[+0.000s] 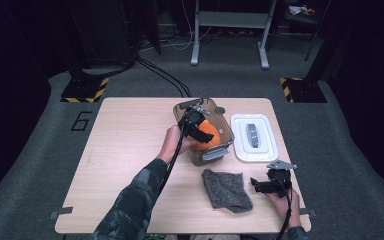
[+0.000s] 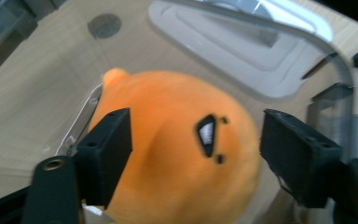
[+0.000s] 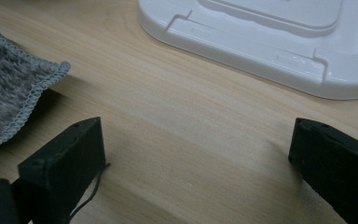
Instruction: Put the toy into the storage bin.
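Straddling the orange plush toy [image 2: 177, 149] – left hand-held gripper [image 2: 196, 149], jaws apart.

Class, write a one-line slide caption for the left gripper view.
Left gripper fingers straddle an orange plush toy inside the clear container, white lid beyond.

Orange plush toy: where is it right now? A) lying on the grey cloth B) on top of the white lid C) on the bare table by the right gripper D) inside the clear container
D. In the high view the orange plush toy sits inside the clear container, and in the left gripper view the container's clear wall curves around it, with the left gripper at either side of it.
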{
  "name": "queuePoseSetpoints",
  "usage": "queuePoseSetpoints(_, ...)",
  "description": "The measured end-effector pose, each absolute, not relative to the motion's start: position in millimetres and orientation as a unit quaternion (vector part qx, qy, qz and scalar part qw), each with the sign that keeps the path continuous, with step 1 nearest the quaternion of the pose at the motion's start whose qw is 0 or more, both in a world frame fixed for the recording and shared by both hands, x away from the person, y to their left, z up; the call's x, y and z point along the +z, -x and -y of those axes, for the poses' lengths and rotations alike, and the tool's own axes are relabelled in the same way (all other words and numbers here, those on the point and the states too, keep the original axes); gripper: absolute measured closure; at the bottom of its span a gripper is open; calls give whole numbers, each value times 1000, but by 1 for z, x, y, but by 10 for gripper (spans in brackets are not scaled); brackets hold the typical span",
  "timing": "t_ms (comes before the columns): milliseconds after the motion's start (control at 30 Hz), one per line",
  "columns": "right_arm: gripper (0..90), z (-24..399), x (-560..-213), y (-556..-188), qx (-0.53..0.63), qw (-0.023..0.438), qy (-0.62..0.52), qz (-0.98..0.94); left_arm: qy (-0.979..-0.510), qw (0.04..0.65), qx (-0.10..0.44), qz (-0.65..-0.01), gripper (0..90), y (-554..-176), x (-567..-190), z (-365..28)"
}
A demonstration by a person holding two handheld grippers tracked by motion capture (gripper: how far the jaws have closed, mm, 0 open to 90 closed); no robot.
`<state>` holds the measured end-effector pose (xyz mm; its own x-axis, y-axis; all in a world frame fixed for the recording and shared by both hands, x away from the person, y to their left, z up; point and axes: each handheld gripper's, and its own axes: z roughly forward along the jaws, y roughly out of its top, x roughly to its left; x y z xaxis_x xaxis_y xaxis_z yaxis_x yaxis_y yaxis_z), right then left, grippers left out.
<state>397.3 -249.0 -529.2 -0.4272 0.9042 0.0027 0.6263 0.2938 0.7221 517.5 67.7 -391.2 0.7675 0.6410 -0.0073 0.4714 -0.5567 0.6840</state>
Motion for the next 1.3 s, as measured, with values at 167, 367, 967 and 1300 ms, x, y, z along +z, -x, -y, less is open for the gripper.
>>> queuePoseSetpoints(167,28,249,-529,-397,332,209,-493,-777,-869,361,122,-316,167,-513,-385,-74)
queuePoseSetpoints(367,29,249,-529,-397,332,209,-492,-777,-862,376,124,-317,142,-505,-380,-87)
queuePoseSetpoints(967,29,249,-529,-397,332,209,-493,-777,-820,416,168,-355,86,-475,-376,-158)
queuePoseSetpoints(1300,29,248,-529,-397,333,209,-494,-775,-806,412,178,-385,83,-464,-394,-198)
